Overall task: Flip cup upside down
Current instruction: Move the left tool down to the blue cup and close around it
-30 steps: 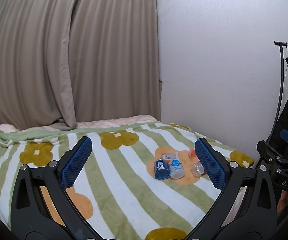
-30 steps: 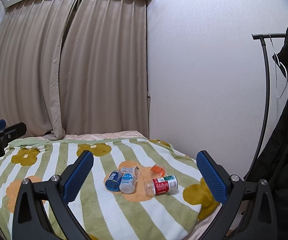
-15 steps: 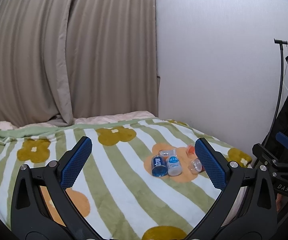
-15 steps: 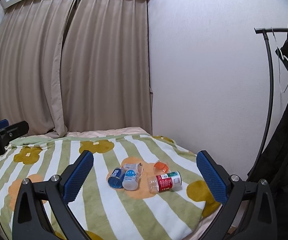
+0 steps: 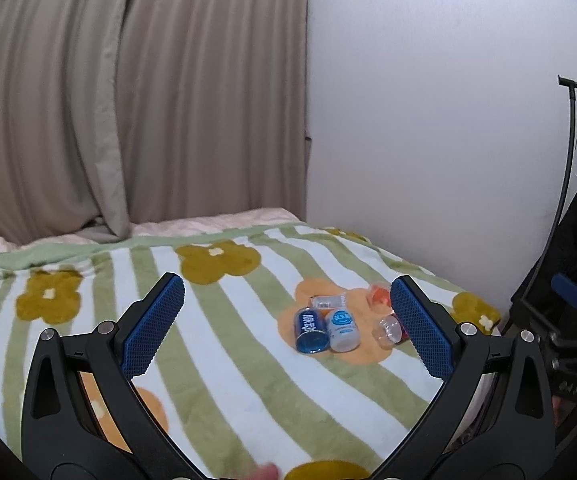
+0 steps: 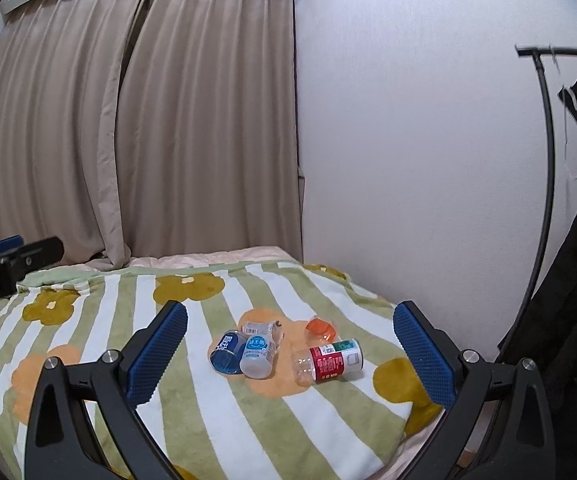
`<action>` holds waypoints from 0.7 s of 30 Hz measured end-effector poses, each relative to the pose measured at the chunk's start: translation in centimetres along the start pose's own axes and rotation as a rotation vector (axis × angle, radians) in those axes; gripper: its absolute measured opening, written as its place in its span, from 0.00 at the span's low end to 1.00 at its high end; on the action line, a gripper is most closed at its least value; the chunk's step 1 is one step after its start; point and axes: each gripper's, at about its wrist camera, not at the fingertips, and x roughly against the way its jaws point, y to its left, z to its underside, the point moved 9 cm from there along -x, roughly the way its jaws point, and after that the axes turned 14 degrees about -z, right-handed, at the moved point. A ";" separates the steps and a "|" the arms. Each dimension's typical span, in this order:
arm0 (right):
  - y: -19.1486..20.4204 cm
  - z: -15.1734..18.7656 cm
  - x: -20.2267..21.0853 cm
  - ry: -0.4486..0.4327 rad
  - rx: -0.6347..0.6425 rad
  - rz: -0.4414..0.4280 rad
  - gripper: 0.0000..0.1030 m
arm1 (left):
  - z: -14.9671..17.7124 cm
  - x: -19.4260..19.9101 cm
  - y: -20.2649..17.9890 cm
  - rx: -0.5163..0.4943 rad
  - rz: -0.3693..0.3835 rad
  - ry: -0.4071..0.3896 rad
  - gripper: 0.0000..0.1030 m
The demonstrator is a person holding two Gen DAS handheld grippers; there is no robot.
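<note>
Several small cups lie on their sides in a cluster on the bed: a blue one (image 6: 226, 352) (image 5: 309, 329), a white one with a blue label (image 6: 257, 356) (image 5: 342, 329), a clear one behind them (image 6: 259, 327), a small orange one (image 6: 320, 328) (image 5: 379, 294), and a clear one with a red and white label (image 6: 330, 361). My right gripper (image 6: 290, 354) is open and empty, well short of the cluster. My left gripper (image 5: 286, 326) is open and empty, to the left of it and farther back.
The bed carries a green and white striped blanket with flowers (image 6: 228, 420). A white wall (image 6: 408, 160) runs along its right side and beige curtains (image 6: 128, 140) hang behind. A black clothes rack with dark garments (image 6: 568, 240) stands at the right.
Both grippers have drifted a little nearer the cups and both stay open. The cups have not moved.
</note>
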 end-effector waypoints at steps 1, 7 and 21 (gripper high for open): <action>-0.2 0.2 -0.5 0.010 -0.003 -0.007 1.00 | -0.3 -1.6 -0.2 -0.011 0.017 0.021 0.99; -0.6 2.2 -5.0 0.087 -0.016 -0.055 1.00 | 1.4 -12.8 -3.4 -0.082 0.173 0.332 0.99; -2.7 7.4 -12.5 0.175 -0.083 -0.121 1.00 | 17.6 -32.7 -11.3 -0.269 0.168 0.923 0.98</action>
